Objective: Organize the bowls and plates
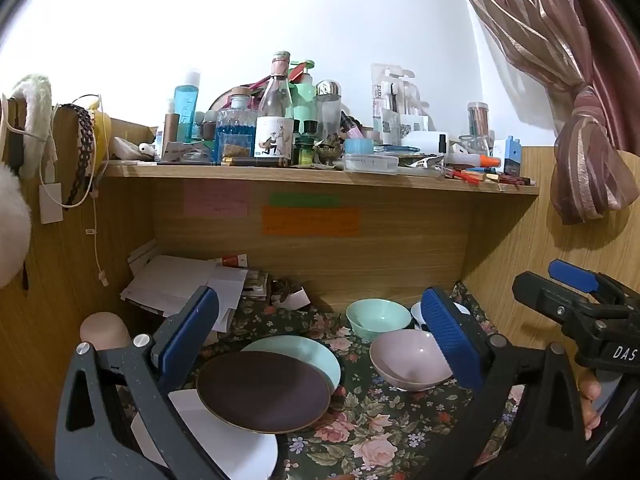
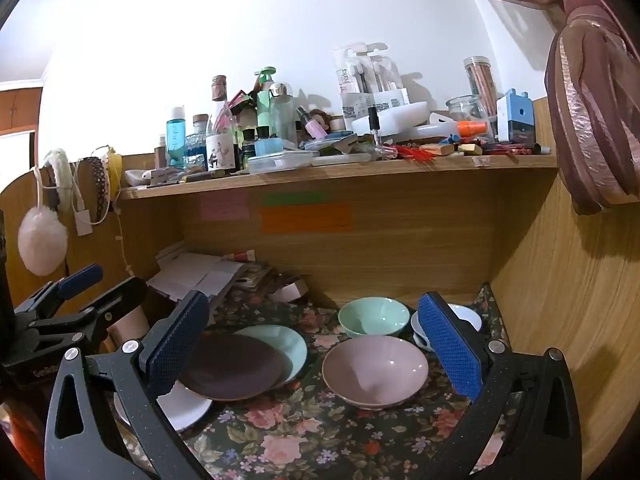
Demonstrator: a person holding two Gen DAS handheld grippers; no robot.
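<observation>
— Inspector: Your tongs?
— Operator: You see both, left gripper (image 1: 320, 336) and right gripper (image 2: 312, 344), wide, empty.
— Inspector: Dishes?
— Operator: Your brown plate (image 1: 264, 392) overlaps the green plate (image 1: 316, 354); pink bowl (image 2: 374, 370) beside them.

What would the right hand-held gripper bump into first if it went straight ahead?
Probably the pink bowl: it sits right between the open right hand-held gripper fingers, with the green bowl behind it. Depth is hard to judge here.
</observation>
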